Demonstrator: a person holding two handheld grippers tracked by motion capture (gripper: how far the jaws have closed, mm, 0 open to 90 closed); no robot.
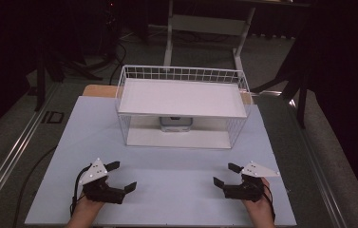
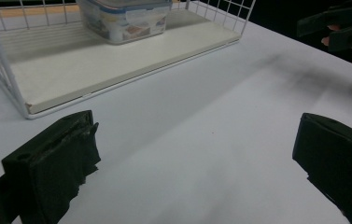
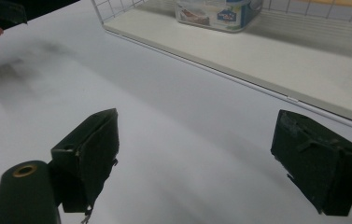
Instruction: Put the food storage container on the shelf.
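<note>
Both grippers sit nearest, held low over the near part of the white table, in front of the wire rack: the left gripper at the rack's near left, the right gripper at its near right, well apart. Each has its jaws spread wide with nothing between them. The rack stands at the table's far middle, with a flat white shelf on top and a white base board below. A clear plastic box with a printed label rests on that base board, under the shelf, toward the rack's back. Bare tabletop lies between the grippers and the rack's open front. Hands grip both tools from behind.
</note>
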